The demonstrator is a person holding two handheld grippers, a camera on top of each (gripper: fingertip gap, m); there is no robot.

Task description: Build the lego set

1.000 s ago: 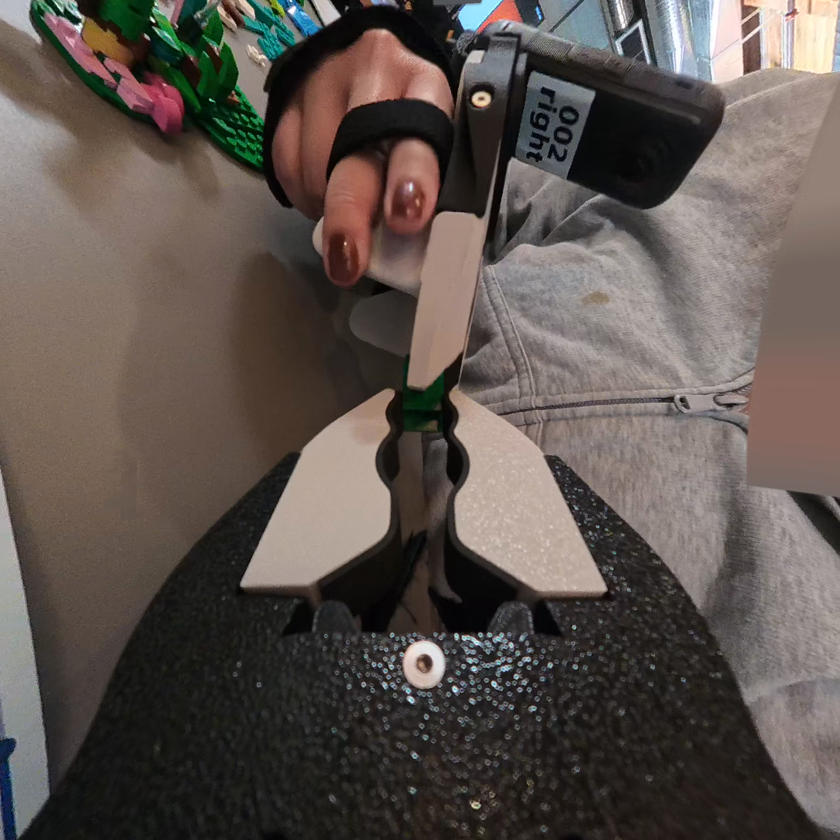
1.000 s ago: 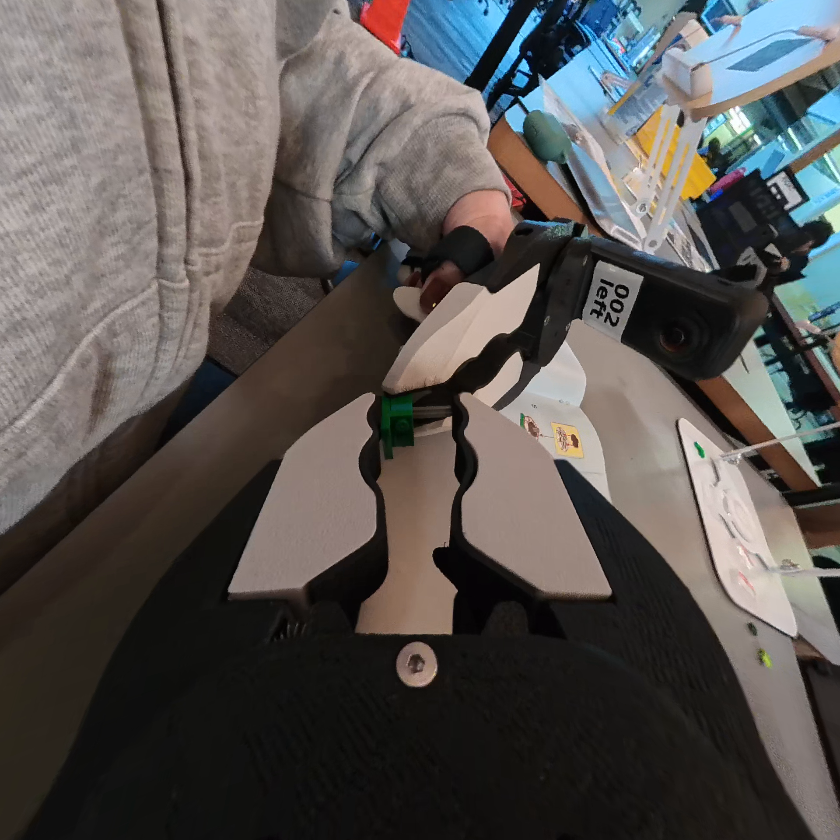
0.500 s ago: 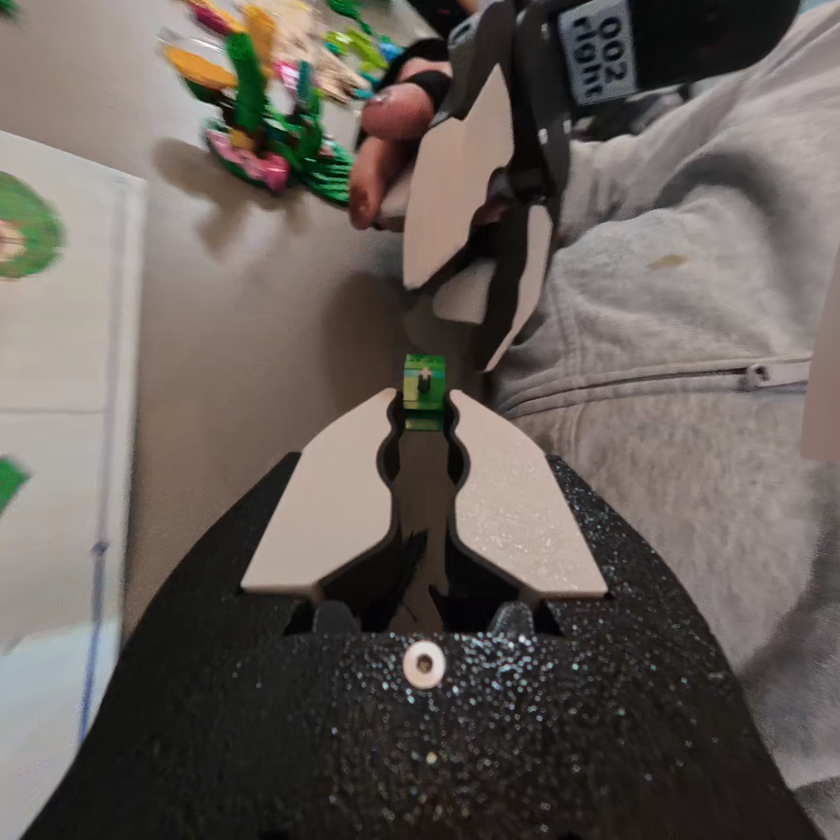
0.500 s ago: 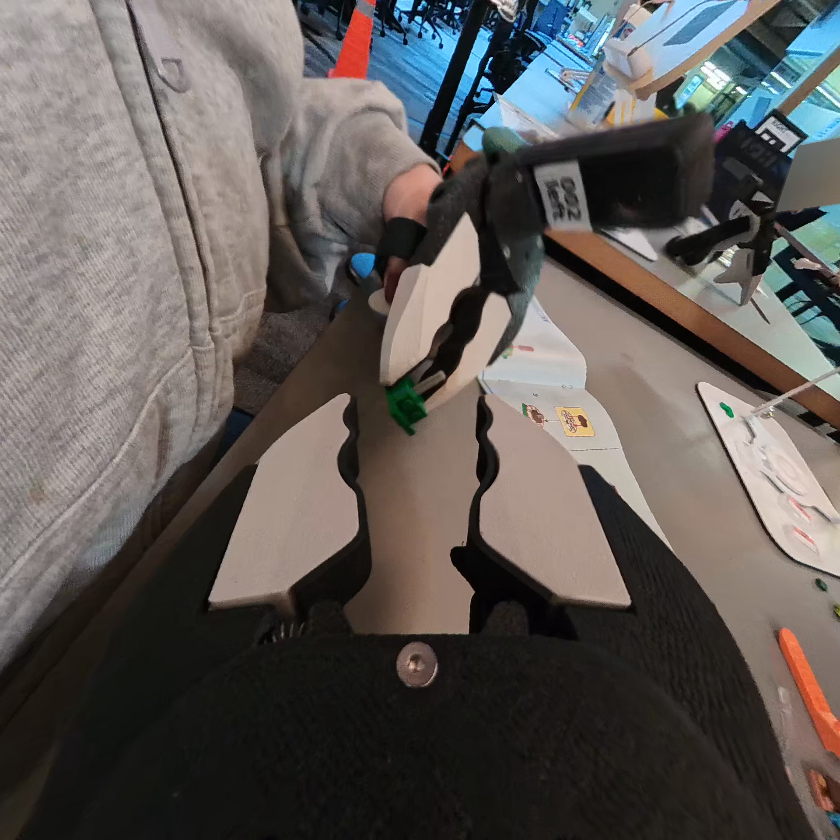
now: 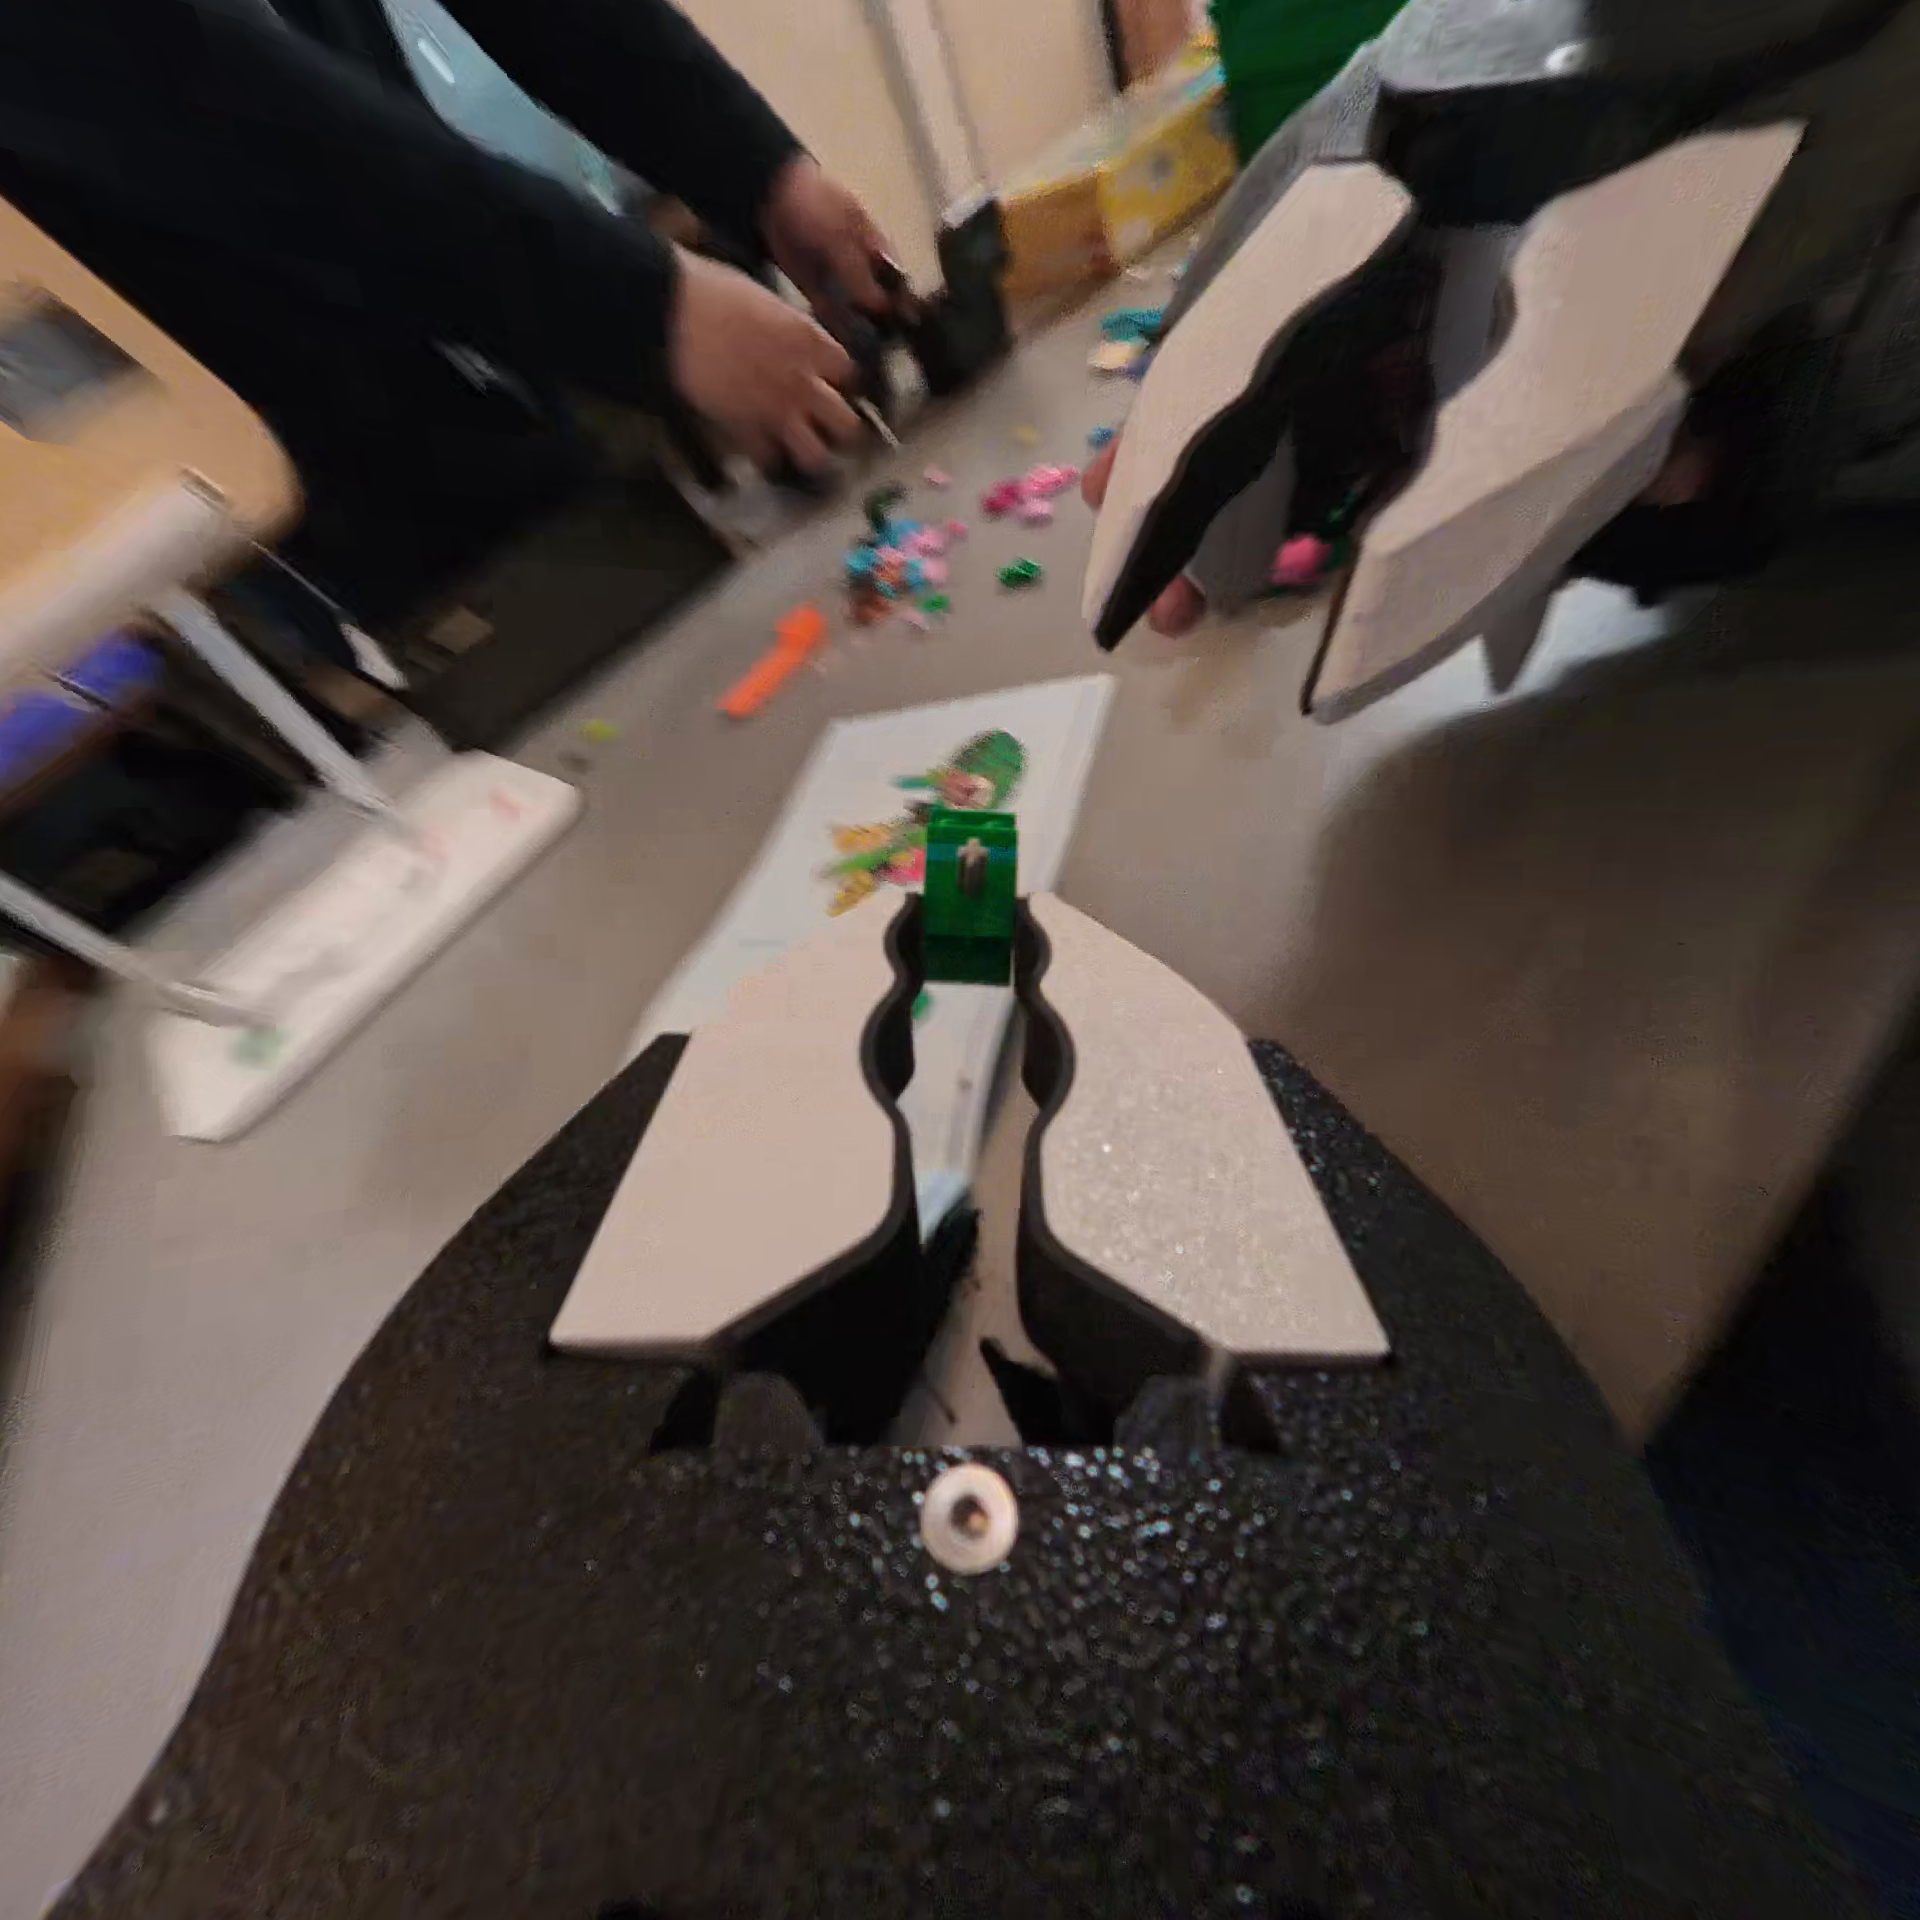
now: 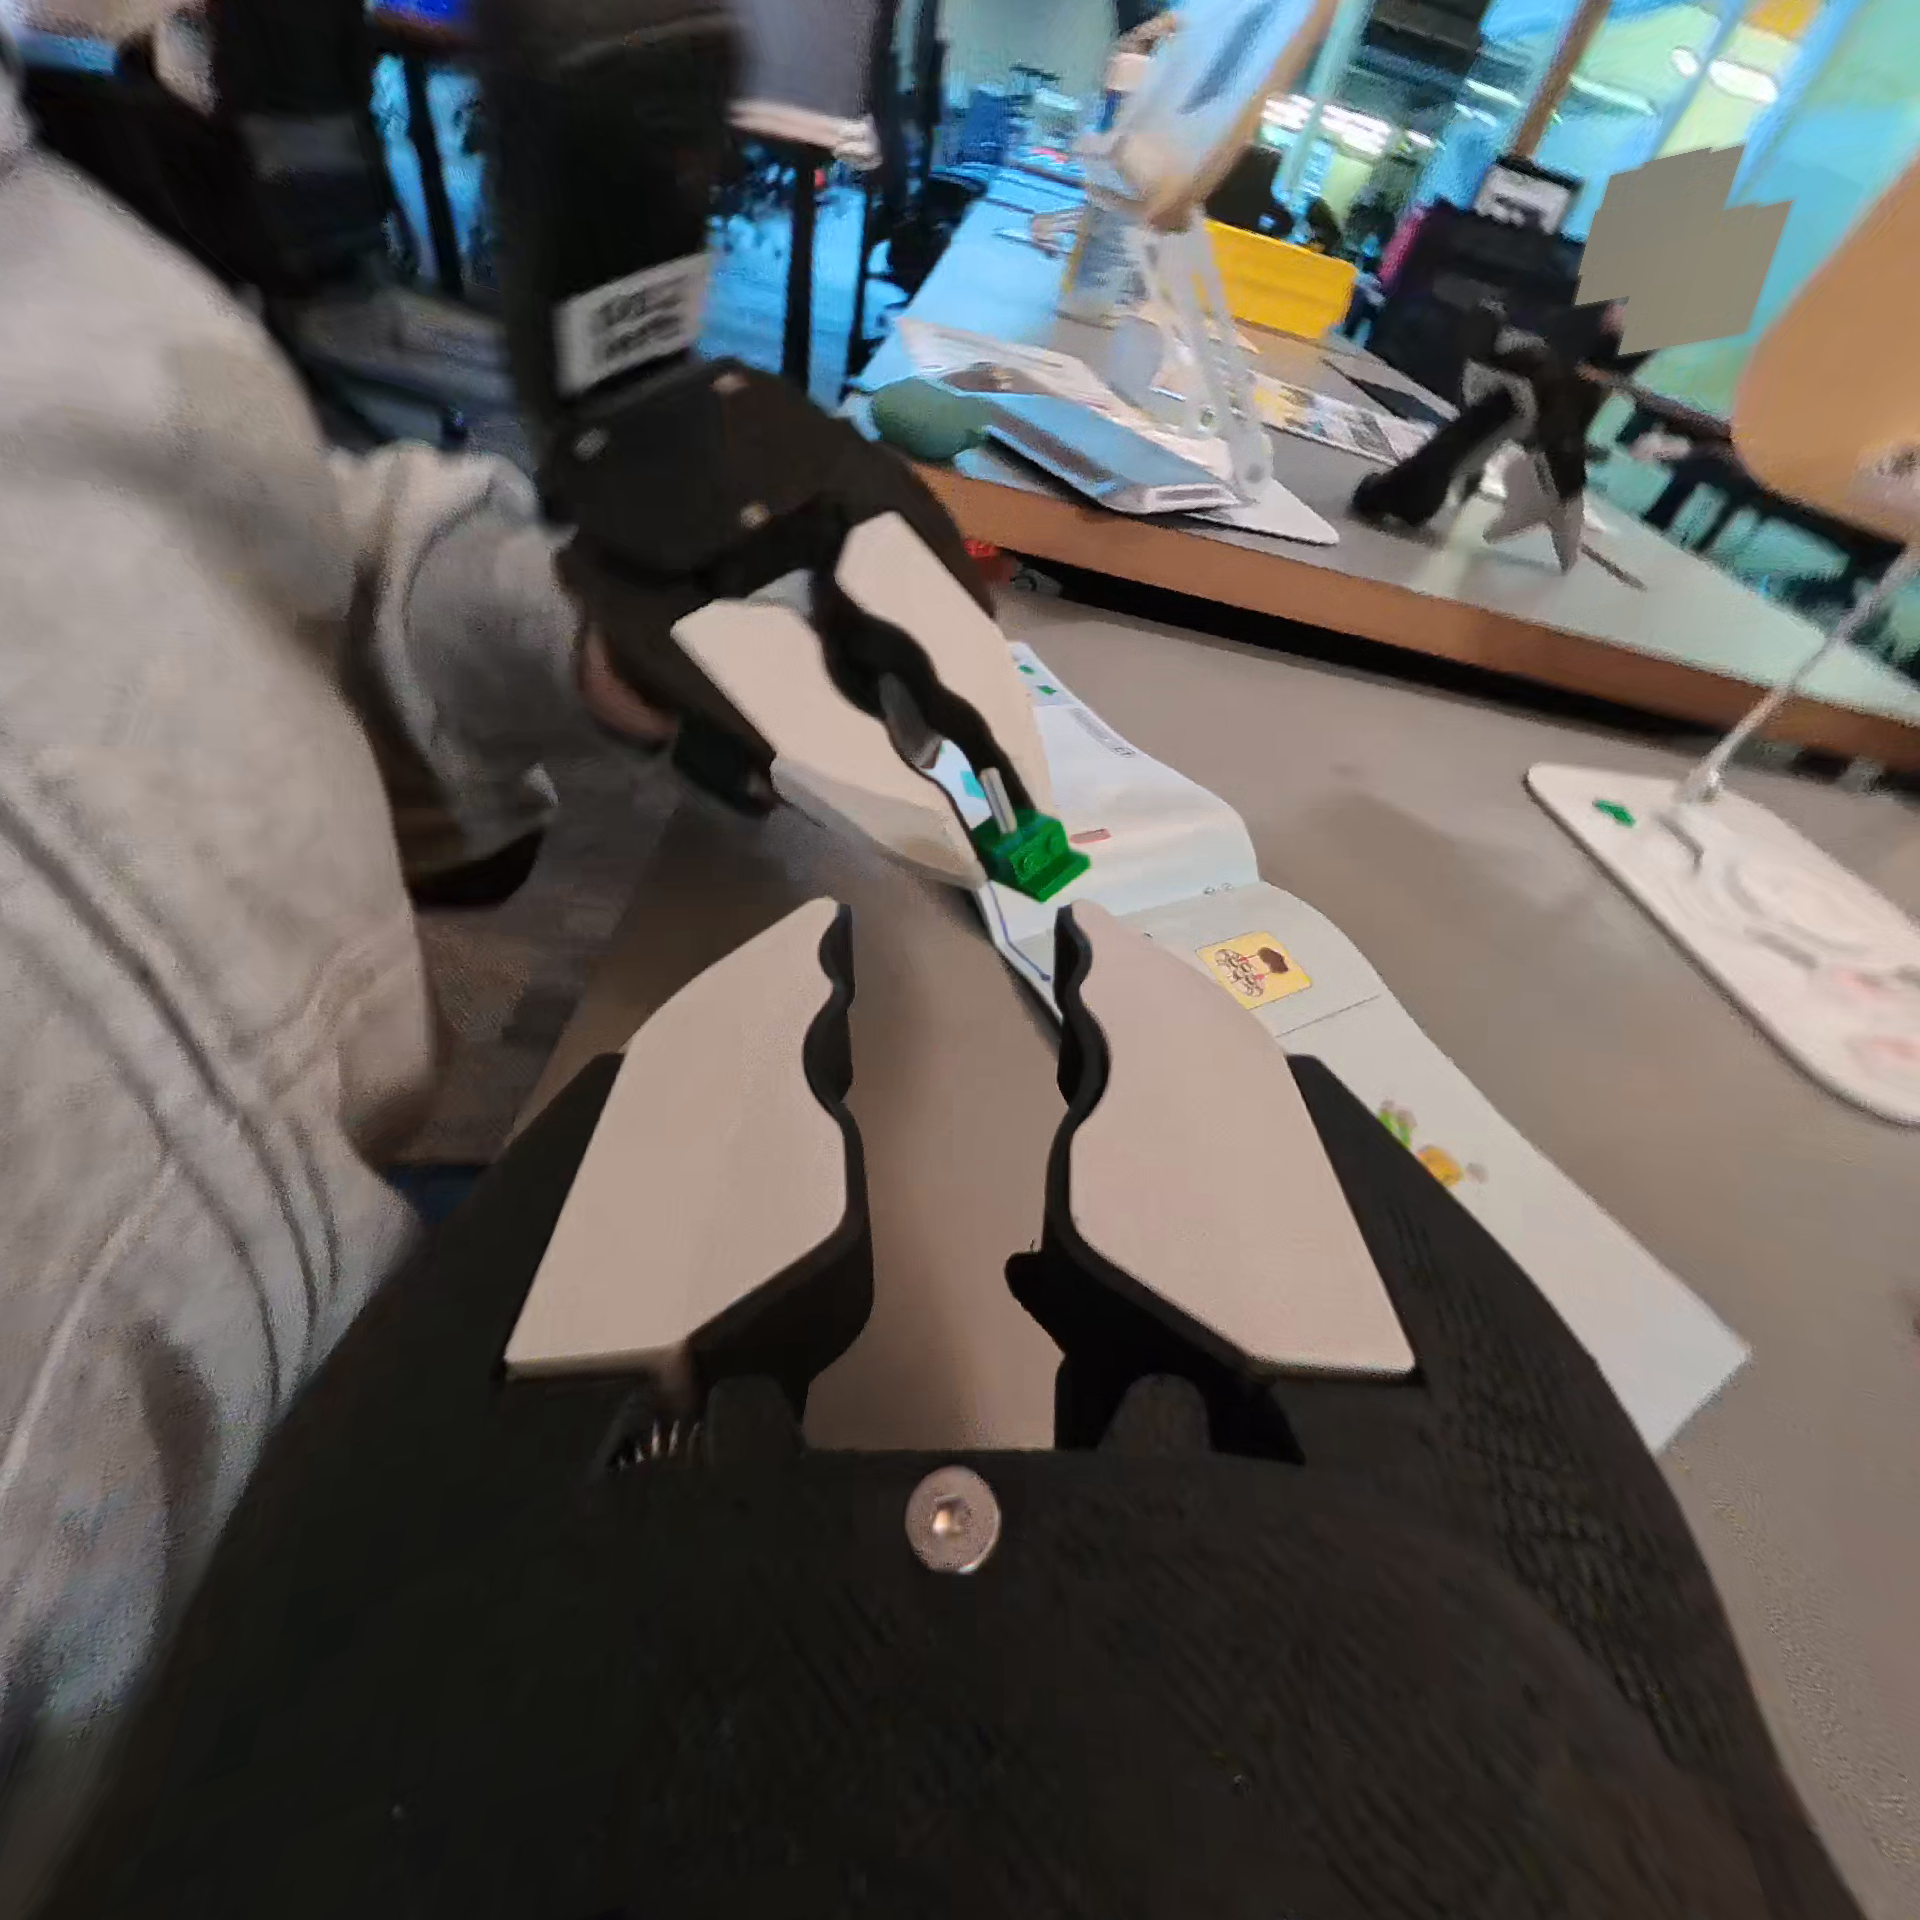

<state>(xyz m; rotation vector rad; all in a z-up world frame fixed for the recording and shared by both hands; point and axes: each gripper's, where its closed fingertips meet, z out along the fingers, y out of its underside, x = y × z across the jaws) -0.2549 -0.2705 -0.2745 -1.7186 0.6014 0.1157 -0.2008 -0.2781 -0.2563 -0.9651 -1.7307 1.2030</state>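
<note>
Left gripper (image 5: 968, 940): fingers nearly together, clamped on a green brick (image 5: 968, 902) at the tips; a grey pin sticks out of its face. Brick is in the air over a white booklet (image 6: 1226, 883) on the table (image 6: 1455, 790). Right gripper (image 6: 954, 935): fingers apart, nothing between them, tips just short of the brick. Sticker on the left gripper's camera (image 6: 623, 322), blurred, unreadable.

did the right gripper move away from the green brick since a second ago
Yes. In the left wrist view the right gripper, earlier touching the green brick, now hangs open above and right of it, while the left gripper still clamps the brick.
</note>
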